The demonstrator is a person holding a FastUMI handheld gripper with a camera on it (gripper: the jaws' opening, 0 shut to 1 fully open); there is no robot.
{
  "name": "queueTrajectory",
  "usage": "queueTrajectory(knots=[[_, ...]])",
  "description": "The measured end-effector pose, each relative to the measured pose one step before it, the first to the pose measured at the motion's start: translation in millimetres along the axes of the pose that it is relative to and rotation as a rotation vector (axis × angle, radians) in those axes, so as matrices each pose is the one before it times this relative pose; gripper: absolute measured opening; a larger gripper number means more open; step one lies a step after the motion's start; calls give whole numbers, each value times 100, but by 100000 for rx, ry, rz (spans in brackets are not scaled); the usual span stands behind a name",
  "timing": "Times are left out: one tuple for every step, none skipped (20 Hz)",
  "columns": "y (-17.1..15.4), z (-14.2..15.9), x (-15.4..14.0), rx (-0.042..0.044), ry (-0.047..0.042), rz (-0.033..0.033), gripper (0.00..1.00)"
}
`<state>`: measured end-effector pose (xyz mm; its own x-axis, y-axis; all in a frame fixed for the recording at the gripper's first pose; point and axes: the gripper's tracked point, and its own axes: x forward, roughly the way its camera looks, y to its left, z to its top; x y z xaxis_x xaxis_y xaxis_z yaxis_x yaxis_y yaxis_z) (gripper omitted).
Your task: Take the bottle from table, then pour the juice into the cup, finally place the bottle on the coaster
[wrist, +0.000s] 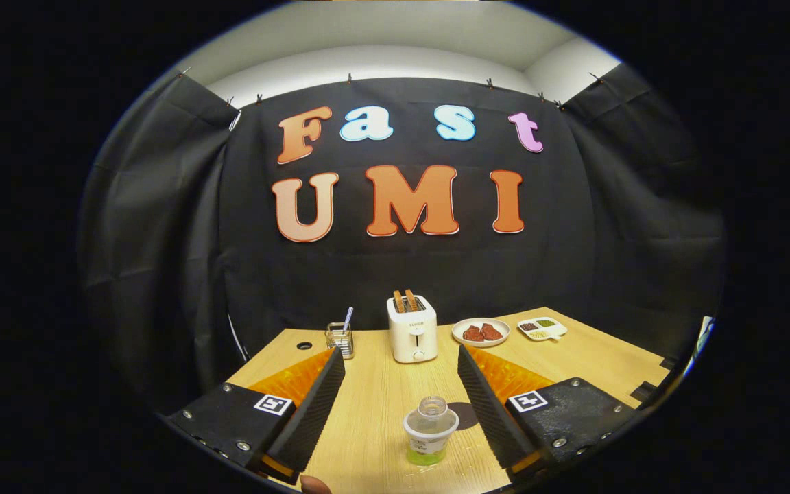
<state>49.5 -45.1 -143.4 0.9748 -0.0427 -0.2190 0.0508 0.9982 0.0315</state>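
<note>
My gripper (400,353) is open, its fingers spread wide above a wooden table (374,412). Low between the two fingers stands a clear cup (429,436) with a white rim and a little green juice at its bottom. Right behind the cup shows the clear top of a bottle (433,406); its lower part is hidden by the cup. A dark round coaster (465,416) lies on the table just right of them, partly covered by my right finger (487,405). Neither finger touches anything.
Beyond the fingers stands a white toaster (412,329) holding two slices of toast. To its right are a plate of red meat (481,332) and a white divided dish (542,328). A glass with a straw (340,338) stands to its left, near a hole in the tabletop (304,345).
</note>
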Motion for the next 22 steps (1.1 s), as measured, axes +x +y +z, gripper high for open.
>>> queueTrajectory(knots=[[-183, -706, 311, -558, 1267, -289, 99], [-153, -757, 363, -437, 1405, -520, 99], [-136, -808, 236, -239, 1445, -337, 99], [-120, -822, 375, -223, 1724, -286, 99], [-142, -718, 246, 154, 1308, -215, 99], [-36, -627, 403, 577, 892, 99, 99], [-30, -570, 342, 473, 750, 86, 99], [-108, -755, 321, 319, 1262, -300, 99], [-137, -858, 415, 117, 1483, -307, 99], [-118, -640, 323, -59, 975, -395, 99], [-184, -598, 175, -100, 1083, -632, 99], [-146, -634, 250, -86, 1055, -488, 99], [-80, -587, 193, -137, 904, -331, 99], [-78, -536, 204, -231, 833, -465, 99], [-254, -395, 73, -567, 318, -1162, 99], [-182, -407, 208, -566, 1030, -735, 99], [-15, -516, 218, 20, 740, -114, 99], [-19, -467, 203, 491, 873, 151, 99], [-130, -386, 156, 202, 721, -172, 99], [-185, -444, 239, -294, 660, -704, 99], [-174, -526, 244, -513, 662, -655, 99], [36, -443, 293, -128, 612, -74, 99]])
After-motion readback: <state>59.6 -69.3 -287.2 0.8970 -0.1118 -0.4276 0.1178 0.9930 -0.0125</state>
